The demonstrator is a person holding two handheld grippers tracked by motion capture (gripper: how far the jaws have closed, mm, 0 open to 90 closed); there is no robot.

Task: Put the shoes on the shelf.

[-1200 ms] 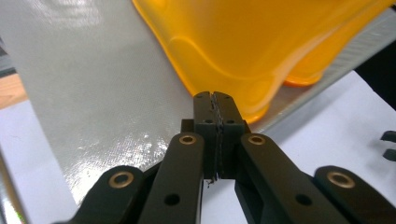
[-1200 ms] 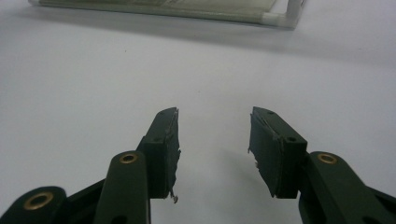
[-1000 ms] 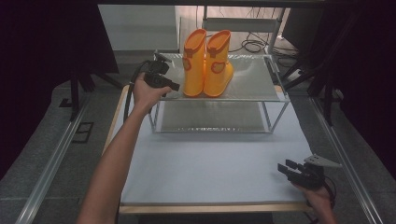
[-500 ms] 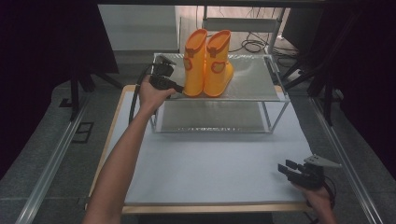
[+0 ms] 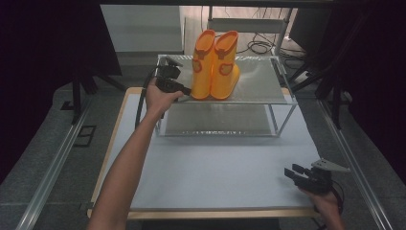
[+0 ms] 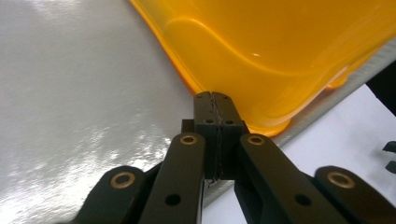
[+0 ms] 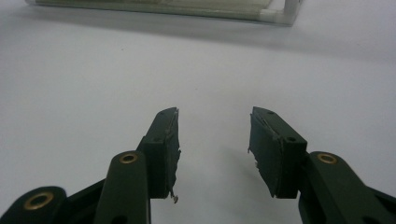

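right gripper (image 5: 292,173): near right on the white table (image 5: 215,172), held low in a hand, jaws apart with nothing between them
table: bare white top between the near edge and the rack
left gripper (image 5: 184,89): far left, at the rack's top shelf, jaws pressed together on nothing, tips just beside the left boot's toe (image 6: 261,116); whether they touch it is hard to tell
boots (image 5: 215,64): orange pair, upright, side by side, on the top shelf (image 5: 258,84) toward its left
rack: two shelves; top holds only the boots, lower shelf (image 5: 215,120) looks bare
risk: a push from closed jaws could slide or tip the left boot into its partner, or off the shelf edge
cause: smooth shiny shelf, tall light boots, no grip taken yet
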